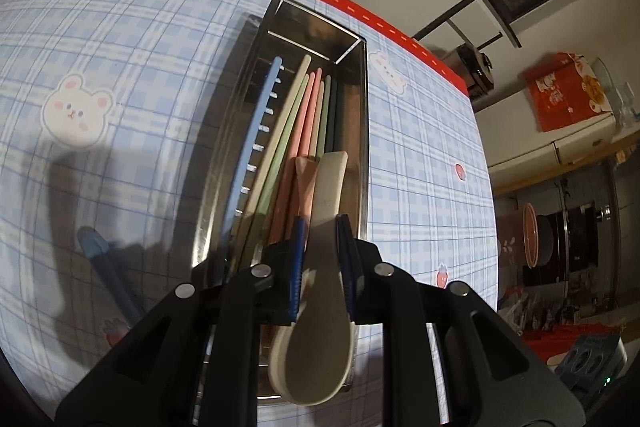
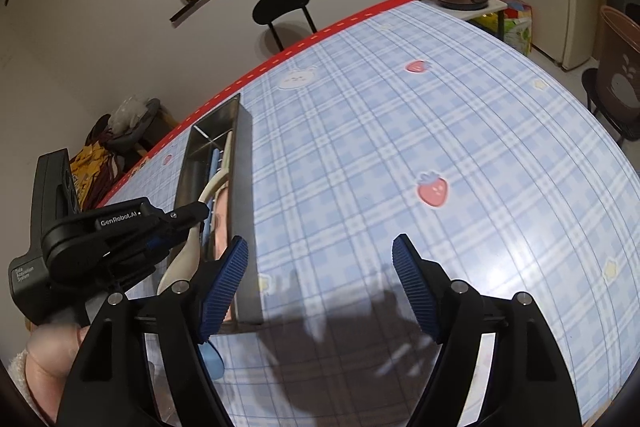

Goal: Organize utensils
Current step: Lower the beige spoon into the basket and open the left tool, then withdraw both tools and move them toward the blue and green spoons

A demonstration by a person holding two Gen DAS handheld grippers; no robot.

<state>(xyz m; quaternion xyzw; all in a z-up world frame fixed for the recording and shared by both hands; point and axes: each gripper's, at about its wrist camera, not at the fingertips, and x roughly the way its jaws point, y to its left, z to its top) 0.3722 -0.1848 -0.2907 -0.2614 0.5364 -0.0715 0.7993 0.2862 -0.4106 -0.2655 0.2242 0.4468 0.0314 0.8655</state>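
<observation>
Steel walls of the long utensil tray (image 1: 362,115) frame everything: inside it lie a blue utensil (image 1: 256,131) along the left wall and pale green, cream and pink chopsticks (image 1: 296,123) beside it, while the left hand-held gripper (image 1: 322,259) is clamped on the handle of a cream spoon (image 1: 320,291) held over the tray's near end, bowl toward the camera. Right of the tray, the right hand-held gripper (image 2: 320,287) hangs above the checked table (image 2: 400,147) with its blue-padded jaws spread wide and nothing between them. Another blue utensil (image 1: 108,267) lies on the table just left of the tray.
</observation>
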